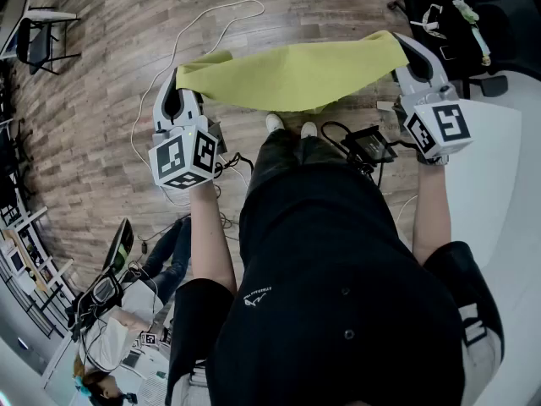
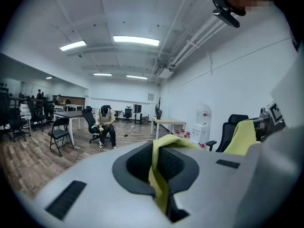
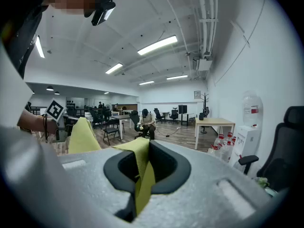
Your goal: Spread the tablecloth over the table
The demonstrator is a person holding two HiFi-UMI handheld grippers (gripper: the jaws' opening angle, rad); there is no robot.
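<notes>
Out front, left gripper (image 1: 179,80), right gripper (image 1: 404,47) — near level, clamping tablecloth (image 1: 296,74)

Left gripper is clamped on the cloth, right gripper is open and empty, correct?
No. The right gripper is shut on the cloth too, pinching its other end, as the right gripper view shows. The left gripper is clamped on it, as you said.
</notes>
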